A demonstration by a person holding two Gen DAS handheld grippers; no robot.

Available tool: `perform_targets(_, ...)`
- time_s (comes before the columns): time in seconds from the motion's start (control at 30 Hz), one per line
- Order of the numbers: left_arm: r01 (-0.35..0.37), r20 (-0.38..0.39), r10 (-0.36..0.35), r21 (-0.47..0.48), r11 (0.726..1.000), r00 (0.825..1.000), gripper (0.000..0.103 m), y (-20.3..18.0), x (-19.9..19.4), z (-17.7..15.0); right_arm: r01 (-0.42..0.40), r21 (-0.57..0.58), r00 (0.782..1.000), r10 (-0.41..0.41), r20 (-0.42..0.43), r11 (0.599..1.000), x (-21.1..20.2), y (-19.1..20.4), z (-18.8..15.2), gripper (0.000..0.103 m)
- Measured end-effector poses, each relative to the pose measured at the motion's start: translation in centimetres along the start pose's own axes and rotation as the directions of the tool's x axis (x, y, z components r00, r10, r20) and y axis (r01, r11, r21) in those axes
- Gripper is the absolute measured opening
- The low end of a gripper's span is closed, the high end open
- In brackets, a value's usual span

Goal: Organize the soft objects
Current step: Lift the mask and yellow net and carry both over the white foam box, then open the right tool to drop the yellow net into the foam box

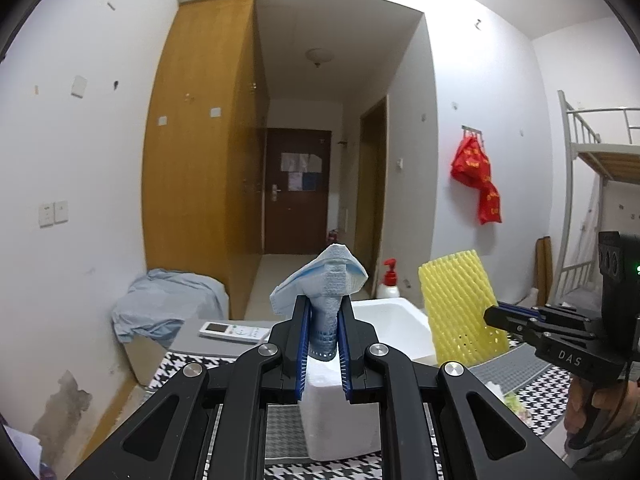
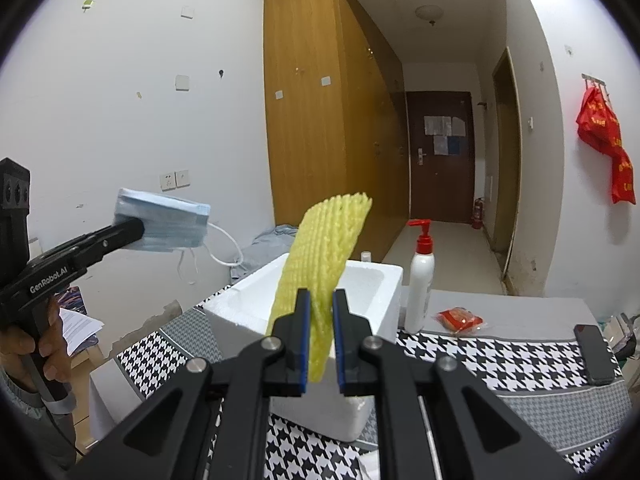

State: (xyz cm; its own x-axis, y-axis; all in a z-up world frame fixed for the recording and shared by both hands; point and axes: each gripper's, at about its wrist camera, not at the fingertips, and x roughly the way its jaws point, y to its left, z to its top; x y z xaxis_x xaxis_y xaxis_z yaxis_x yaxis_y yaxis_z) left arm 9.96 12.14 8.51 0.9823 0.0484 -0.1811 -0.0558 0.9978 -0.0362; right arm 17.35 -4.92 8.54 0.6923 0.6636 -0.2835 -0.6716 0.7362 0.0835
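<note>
Face masks [image 1: 320,280], a soft blue stack of them, are sitting squeezed between the jaws of my left gripper [image 1: 323,312] in the left wrist view. I am holding them up in the air over the near corner of the white foam box [image 1: 394,320]. My right gripper [image 1: 494,316] is coming in from the side, pinching the yellow foam net [image 1: 460,304] beside the box.

In the right wrist view, my right gripper [image 2: 320,312] is clenching that yellow foam net [image 2: 324,256], which is standing up in front of the foam box [image 2: 380,280]. My left gripper [image 2: 134,226] is holding the face masks [image 2: 168,222] with their ear loops dangling.

I think both soft things are picked up now. Dropping them into the box is what is left.
</note>
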Motion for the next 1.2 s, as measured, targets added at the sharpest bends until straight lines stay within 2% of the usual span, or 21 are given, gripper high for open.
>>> perform_targets(0.6, -0.1, -0.042, 0.098, -0.045, 0.994, 0.994, 0.014, 2.5, 0.9, -0.8, -0.073, 0.005, 0.996, 0.073, -0.042, 0.997, 4.8, 0.4, 1.2, 0.013)
perform_targets(1.03, -0.108, -0.059, 0.105, -0.065, 0.992, 0.993, 0.014, 3.3, 1.6, -1.1, -0.064, -0.002, 0.996, 0.063, -0.069, 0.998, 6.5, 0.5, 1.3, 0.014)
perform_targets(1.07, -0.108, -0.06, 0.104, -0.067, 0.992, 0.993, 0.014, 3.4, 1.7, -1.1, -0.063, 0.0, 0.996, 0.062, -0.069, 0.998, 6.7, 0.6, 1.3, 0.022)
perform_targets(1.1, -0.107, -0.061, 0.103, -0.069, 0.992, 0.993, 0.014, 3.5, 1.7, -1.1, -0.062, -0.006, 0.995, 0.061, -0.072, 0.998, 6.8, 0.7, 1.3, 0.04)
perform_targets(1.13, -0.107, -0.063, 0.102, -0.069, 0.992, 0.993, 0.014, 3.6, 1.7, -1.2, -0.063, -0.009, 0.995, 0.062, -0.075, 0.998, 6.9, 0.8, 1.3, 0.052)
perform_targets(1.17, -0.107, -0.063, 0.103, -0.069, 0.992, 0.993, 0.014, 3.4, 1.7, -1.1, -0.066, -0.007, 0.995, 0.065, -0.073, 0.998, 6.9, 0.8, 1.3, 0.072)
perform_targets(1.2, -0.107, -0.064, 0.103, -0.07, 0.992, 0.993, 0.014, 3.4, 1.7, -1.1, -0.072, -0.003, 0.995, 0.072, -0.071, 0.997, 6.9, 0.8, 1.3, 0.076)
